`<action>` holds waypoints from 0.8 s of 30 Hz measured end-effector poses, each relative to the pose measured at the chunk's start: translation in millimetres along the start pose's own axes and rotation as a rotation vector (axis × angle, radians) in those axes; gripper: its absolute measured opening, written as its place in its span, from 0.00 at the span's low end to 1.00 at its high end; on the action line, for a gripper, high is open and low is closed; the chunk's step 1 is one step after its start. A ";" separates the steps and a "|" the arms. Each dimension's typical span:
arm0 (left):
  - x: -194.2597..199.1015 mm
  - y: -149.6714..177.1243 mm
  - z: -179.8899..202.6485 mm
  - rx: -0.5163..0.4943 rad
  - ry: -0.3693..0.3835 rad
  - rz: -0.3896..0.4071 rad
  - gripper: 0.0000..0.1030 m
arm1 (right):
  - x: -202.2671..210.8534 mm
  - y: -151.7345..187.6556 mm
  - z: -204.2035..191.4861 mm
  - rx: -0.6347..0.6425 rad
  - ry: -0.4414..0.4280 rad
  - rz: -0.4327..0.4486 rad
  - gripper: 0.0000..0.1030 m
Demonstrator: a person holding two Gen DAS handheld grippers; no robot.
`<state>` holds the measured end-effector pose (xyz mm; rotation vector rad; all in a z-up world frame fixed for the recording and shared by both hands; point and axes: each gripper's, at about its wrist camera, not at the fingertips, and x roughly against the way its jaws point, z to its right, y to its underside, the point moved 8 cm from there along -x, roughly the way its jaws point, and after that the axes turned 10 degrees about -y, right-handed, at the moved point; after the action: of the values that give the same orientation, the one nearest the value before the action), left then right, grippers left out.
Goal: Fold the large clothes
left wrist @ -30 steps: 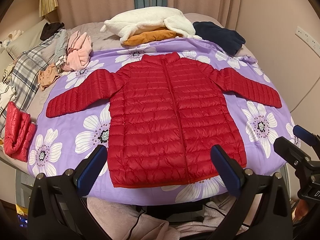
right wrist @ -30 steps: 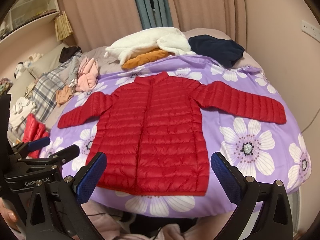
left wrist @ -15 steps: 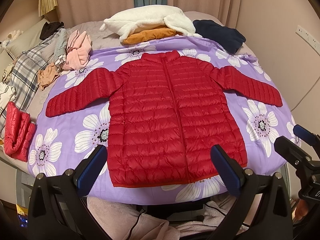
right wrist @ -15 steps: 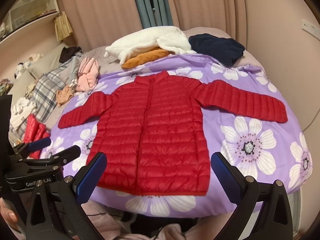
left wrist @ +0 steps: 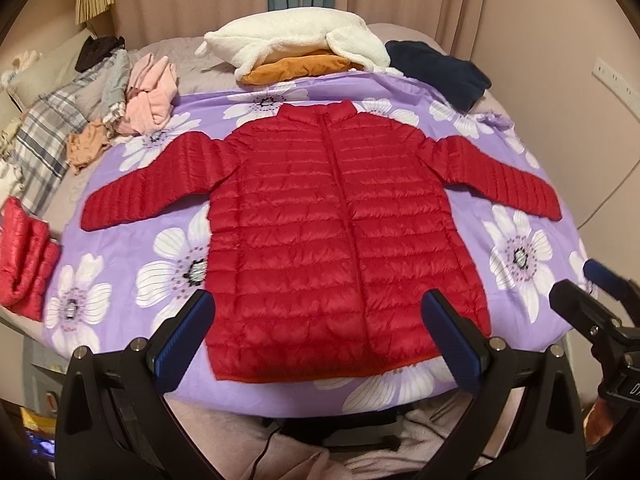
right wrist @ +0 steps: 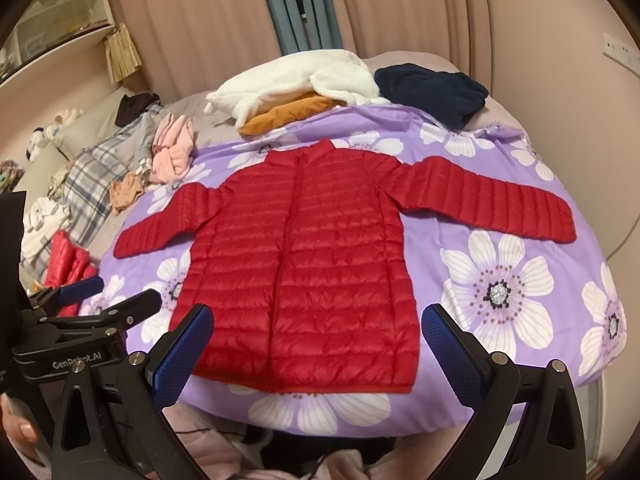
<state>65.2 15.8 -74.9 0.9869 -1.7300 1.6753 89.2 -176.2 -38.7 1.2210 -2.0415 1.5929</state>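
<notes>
Bedroom, pink curtains behind, bed covered by a purple floral sheet point(left wrist: 132, 248). Red jacket point(left wrist: 336, 236) lies flat in the sheet's middle, front up, zipped, collar toward the curtains, hem toward the near edge. Both sleeves spread out to the sides.

Left gripper point(left wrist: 320, 334) hangs over the near edge of the bed, jaws spread wide, nothing between them; blue pads line up with the hem corners. Right gripper point(right wrist: 316, 344) likewise spread and empty, just short of the hem, a little further to the right. Neither touches the jacket.

At the far end: white fleece point(left wrist: 292, 46) on top of an orange garment point(left wrist: 304, 68), navy garment point(left wrist: 440, 72) beside them. Left side: pink clothes point(left wrist: 150, 94), plaid fabric point(left wrist: 44, 144), a second red piece point(left wrist: 24, 264) bunched at the edge.
</notes>
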 end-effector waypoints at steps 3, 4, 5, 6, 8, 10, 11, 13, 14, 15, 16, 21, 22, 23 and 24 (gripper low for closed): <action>-16.5 -6.6 0.1 0.050 0.043 0.006 1.00 | -6.2 0.0 8.8 -0.008 -0.005 0.031 1.00; -26.9 -8.8 -0.6 0.070 0.052 -0.002 1.00 | -11.7 3.0 15.1 -0.018 0.000 0.036 1.00; -37.4 -11.1 0.4 0.088 0.062 -0.020 1.00 | -16.7 6.4 29.2 -0.036 -0.001 0.039 1.00; -48.5 -12.0 -0.7 0.110 0.068 -0.038 1.00 | -21.1 5.5 36.8 -0.052 -0.014 0.041 1.00; -71.9 -12.6 -4.4 0.151 0.064 -0.070 1.00 | -30.5 4.0 62.1 -0.111 -0.027 0.054 1.00; -95.5 -12.9 -7.5 0.166 0.041 -0.101 1.00 | -41.2 4.2 96.8 -0.199 -0.019 0.060 1.00; -105.5 -13.4 -9.3 0.171 0.031 -0.111 1.00 | -46.6 3.9 113.9 -0.235 -0.007 0.068 1.00; -119.7 -14.5 -12.6 0.185 0.034 -0.126 1.00 | -56.7 4.8 153.8 -0.309 0.040 0.070 1.00; -125.9 -16.4 -13.0 0.197 0.055 -0.135 1.00 | -60.0 3.5 169.2 -0.331 0.055 0.075 1.00; -130.1 -19.0 -12.5 0.205 0.072 -0.141 1.00 | -63.0 3.8 188.4 -0.359 0.081 0.081 1.00; -132.4 -21.9 -12.7 0.210 0.088 -0.141 1.00 | -65.3 3.2 201.2 -0.383 0.099 0.082 1.00; -132.5 -44.6 -5.6 0.211 0.158 -0.096 1.00 | -72.6 -5.0 264.6 -0.502 0.100 0.145 1.00; -132.1 -49.4 -4.4 0.216 0.177 -0.088 1.00 | -74.7 -6.8 277.3 -0.534 0.092 0.162 1.00; -130.6 -56.4 -2.5 0.235 0.210 -0.078 1.00 | -76.1 -7.3 289.4 -0.565 0.090 0.174 1.00; -129.5 -61.8 -1.7 0.254 0.235 -0.069 1.00 | -79.7 -6.9 304.9 -0.618 0.083 0.185 1.00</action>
<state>190.9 37.7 -140.6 0.9042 -1.3421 1.9146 224.7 -414.1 -194.9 0.7440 -2.3806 0.9245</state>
